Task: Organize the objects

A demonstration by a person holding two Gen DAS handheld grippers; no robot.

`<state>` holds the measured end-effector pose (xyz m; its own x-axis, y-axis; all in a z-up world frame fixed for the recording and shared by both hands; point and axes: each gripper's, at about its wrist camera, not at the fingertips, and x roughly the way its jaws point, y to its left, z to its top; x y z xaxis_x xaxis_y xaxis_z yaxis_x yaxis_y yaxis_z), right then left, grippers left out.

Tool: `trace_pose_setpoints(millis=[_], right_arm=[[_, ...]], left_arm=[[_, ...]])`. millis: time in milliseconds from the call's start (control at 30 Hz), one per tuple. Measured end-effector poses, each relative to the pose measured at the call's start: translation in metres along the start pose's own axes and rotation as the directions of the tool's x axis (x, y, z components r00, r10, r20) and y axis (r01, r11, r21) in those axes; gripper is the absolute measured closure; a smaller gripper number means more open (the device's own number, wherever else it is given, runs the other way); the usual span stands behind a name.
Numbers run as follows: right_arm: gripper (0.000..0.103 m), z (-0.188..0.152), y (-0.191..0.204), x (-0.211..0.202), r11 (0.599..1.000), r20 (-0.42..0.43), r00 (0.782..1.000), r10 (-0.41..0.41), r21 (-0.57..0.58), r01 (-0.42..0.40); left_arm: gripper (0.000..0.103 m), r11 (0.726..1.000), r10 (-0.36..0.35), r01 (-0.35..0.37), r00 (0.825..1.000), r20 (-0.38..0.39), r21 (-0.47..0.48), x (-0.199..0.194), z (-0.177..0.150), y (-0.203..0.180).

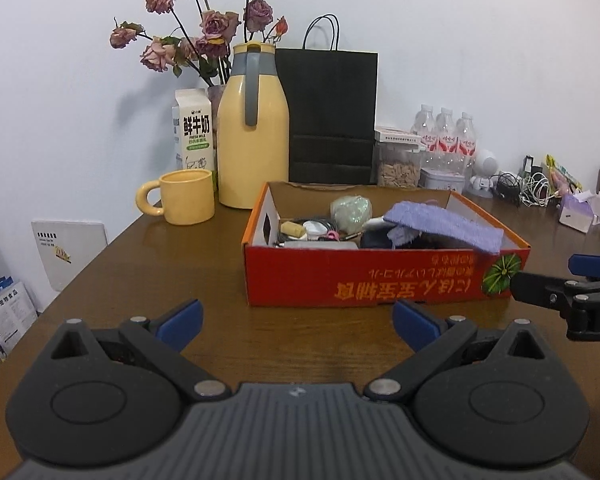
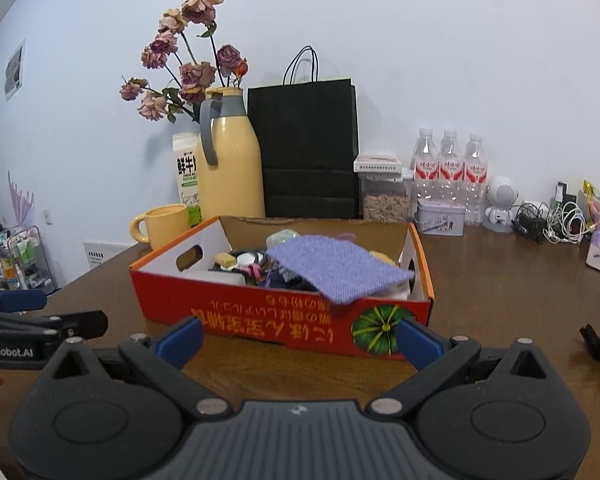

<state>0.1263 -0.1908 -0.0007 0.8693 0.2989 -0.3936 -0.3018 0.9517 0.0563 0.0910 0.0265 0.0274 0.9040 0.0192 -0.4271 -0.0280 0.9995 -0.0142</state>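
Table (image 1: 148, 264) with red box (image 1: 380, 276) and both grippers empty before it.
The box sits mid-table, a purple cloth (image 1: 444, 224) draped over its clutter and right front rim; a yellow jug (image 1: 254, 132) and mug (image 1: 184, 202) stand behind-left. The left gripper (image 1: 298, 324) and right gripper (image 2: 300, 340) hover just short of it, jaws wide apart.

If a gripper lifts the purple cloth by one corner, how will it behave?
The purple cloth will probably hang limp: it already droops over the red box's front edge. It looks light and fuzzy, so slipping seems unlikely.
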Motion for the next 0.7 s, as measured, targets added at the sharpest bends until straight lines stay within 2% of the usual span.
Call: trace_pose_setpoints(millis=[700], right_arm=[[0.000, -0.0022, 0.0026, -0.0050, 1.000, -0.004, 1.000, -0.001, -0.006, 0.001]], left_arm=[[0.000, 1.000, 0.002, -0.002, 1.000, -0.002, -0.009, -0.0058, -0.0027, 0.0022]])
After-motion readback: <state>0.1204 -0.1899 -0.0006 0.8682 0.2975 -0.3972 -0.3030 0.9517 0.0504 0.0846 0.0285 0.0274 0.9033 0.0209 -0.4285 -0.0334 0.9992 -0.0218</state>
